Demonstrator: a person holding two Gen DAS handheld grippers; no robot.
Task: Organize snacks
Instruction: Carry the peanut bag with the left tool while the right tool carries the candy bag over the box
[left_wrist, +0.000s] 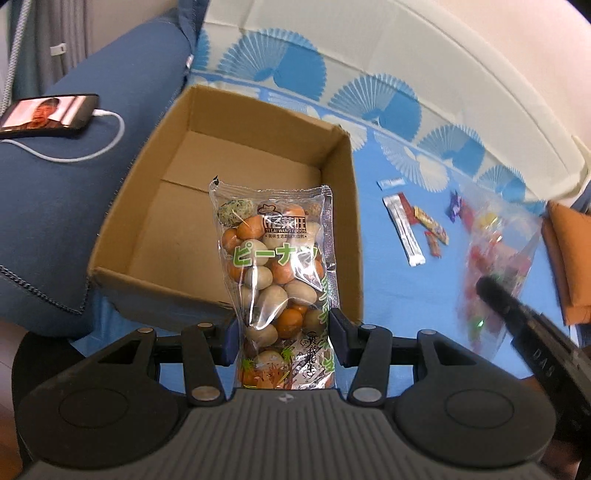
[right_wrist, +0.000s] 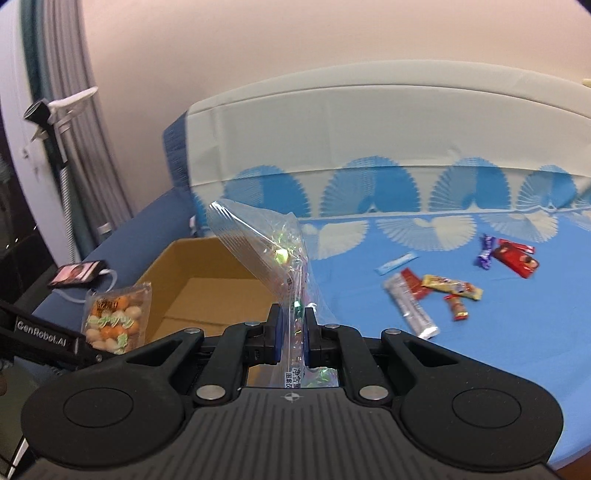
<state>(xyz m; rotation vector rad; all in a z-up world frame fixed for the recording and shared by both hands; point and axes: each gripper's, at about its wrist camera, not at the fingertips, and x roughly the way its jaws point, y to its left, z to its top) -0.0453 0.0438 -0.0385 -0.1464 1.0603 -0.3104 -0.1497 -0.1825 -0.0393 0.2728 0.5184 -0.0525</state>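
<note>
My left gripper (left_wrist: 282, 341) is shut on a clear bag of coated peanuts (left_wrist: 277, 266) and holds it upright over the near edge of an open cardboard box (left_wrist: 155, 206). The bag also shows in the right wrist view (right_wrist: 116, 317). My right gripper (right_wrist: 293, 332) is shut on a clear bag of wrapped candies (right_wrist: 273, 251), held above the bed to the right of the box (right_wrist: 195, 291). That candy bag also shows, blurred, in the left wrist view (left_wrist: 495, 258). The box looks empty inside.
Several small snack packets (right_wrist: 436, 291) lie loose on the blue fan-patterned bedsheet (right_wrist: 517, 350) right of the box. A phone (left_wrist: 48, 114) on a charging cable rests on a dark blue cushion left of the box. An orange cloth (left_wrist: 569, 258) lies at the far right.
</note>
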